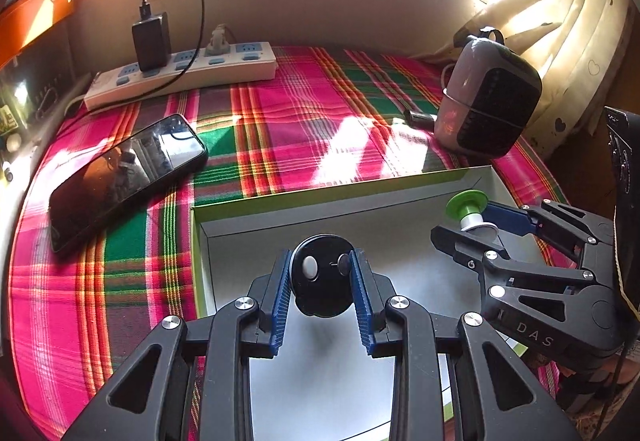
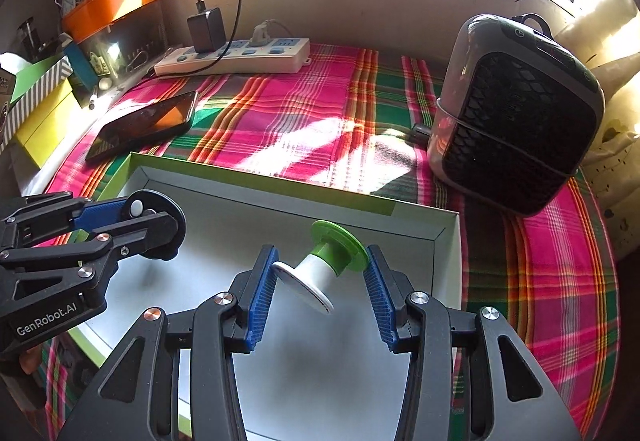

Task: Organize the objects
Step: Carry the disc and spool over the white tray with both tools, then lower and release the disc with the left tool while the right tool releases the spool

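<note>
My left gripper is shut on a black disc with a white oval button, held edgewise between the blue pads over the open box. The same disc shows at the left of the right wrist view, in the left gripper. My right gripper is shut on a green and white spool, gripped by its white flange and its green flange, above the box. In the left wrist view the spool sits in the right gripper at the box's far right corner.
A black phone lies on the plaid cloth left of the box. A white power strip with a black charger stands at the back wall. A grey heater stands at the right. Orange, green and yellow boxes crowd the left edge.
</note>
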A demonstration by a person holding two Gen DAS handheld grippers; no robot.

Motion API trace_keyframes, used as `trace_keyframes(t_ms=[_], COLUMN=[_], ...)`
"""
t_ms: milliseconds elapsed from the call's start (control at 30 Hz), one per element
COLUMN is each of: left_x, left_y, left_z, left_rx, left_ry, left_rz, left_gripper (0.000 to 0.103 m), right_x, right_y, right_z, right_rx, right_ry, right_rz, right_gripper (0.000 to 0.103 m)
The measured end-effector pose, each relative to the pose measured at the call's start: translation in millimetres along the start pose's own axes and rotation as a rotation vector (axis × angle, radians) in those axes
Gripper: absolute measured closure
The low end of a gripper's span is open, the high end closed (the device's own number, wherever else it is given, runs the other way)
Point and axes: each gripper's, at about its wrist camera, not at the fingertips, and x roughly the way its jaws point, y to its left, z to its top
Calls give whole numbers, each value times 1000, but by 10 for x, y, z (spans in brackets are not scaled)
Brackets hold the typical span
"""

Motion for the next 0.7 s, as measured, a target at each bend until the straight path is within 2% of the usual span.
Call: trace_keyframes(t_ms=[700], left_x=[99], left_y=[22], left_z=[-7], left_rx=[0], left_ry=[17], left_rz=[15], left_gripper=[76], right_x=[165], right_y=[3], right_z=[6], right_rx=[-16], right_ry=[31], right_rz=[-37], right_gripper=[57])
